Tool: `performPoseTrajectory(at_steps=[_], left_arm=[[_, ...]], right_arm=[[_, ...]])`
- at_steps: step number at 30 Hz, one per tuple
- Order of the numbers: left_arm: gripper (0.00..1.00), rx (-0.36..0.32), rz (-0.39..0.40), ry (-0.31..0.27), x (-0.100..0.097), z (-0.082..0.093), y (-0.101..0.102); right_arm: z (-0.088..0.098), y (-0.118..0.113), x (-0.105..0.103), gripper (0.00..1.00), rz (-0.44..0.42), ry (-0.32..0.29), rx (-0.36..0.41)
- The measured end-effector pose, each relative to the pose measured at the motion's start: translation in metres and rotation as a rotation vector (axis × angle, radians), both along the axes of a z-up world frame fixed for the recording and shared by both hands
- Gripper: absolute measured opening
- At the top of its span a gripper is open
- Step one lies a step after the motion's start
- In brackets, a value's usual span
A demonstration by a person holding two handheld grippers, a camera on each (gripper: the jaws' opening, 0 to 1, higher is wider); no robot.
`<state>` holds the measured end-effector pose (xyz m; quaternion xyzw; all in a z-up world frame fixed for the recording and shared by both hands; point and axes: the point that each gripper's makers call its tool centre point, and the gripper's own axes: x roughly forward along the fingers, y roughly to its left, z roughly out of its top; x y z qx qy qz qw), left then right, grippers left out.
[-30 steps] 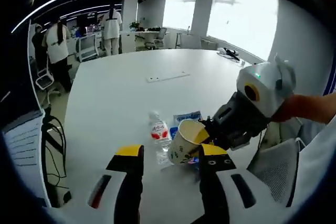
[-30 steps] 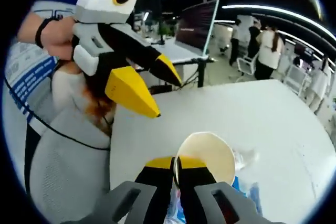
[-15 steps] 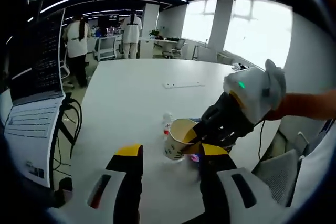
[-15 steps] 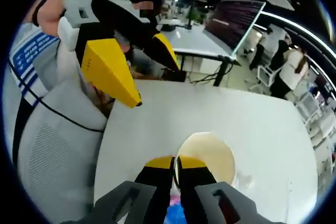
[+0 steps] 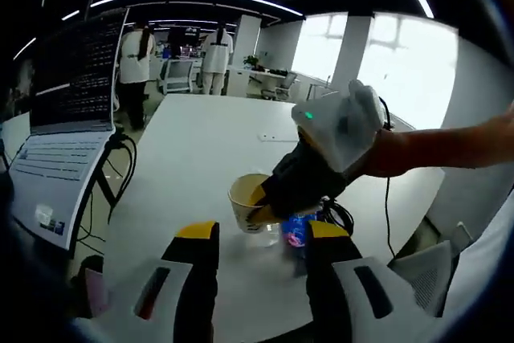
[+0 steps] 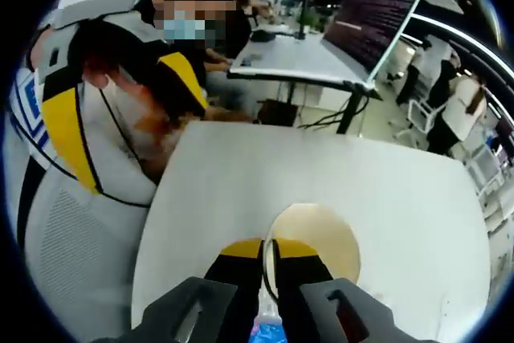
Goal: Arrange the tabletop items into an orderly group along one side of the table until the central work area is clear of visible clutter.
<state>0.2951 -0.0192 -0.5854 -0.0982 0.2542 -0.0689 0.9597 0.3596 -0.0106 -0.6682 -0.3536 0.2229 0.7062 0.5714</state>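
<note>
My right gripper [image 6: 269,253] is clenched on the near rim of the cream paper cup with printed sides [image 6: 320,240], one yellow-tipped jaw inside the mouth and one outside, the wall pinched between them. In the left gripper view, the right gripper [image 5: 261,213] reaches in from the right and holds the cup [image 5: 247,202] just ahead of my left tongs, slightly tilted, mouth up; whether its base touches the white round table [image 5: 201,142] I cannot tell. Just right of the cup, partly behind it, lies a blue and pink wrapped packet [image 5: 295,230], and something clear shows under the cup, too hidden to name.

My left gripper [image 5: 261,234] stands released, jaws apart and holding nothing, with the cup straight ahead between their lines. So the right hand already has the cup; the left is nearer the packet. I judge the cup should go to the near edge, beside the packet, well away from the table's middle.
</note>
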Motion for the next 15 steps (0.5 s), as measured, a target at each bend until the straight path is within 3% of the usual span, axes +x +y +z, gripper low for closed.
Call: performPoseTrajectory(at_steps=[7,15], left_arm=[[0.41,-0.021,0.037,-0.018,-0.008,0.001,0.001],[0.4,-0.033,0.073,-0.025,-0.02,-0.002,0.006]], right_arm=[[-0.004,0.016,0.018,0.0,-0.028,0.012,-0.011],[-0.023,0.017,0.051,0.0,-0.038,-0.056,-0.085]])
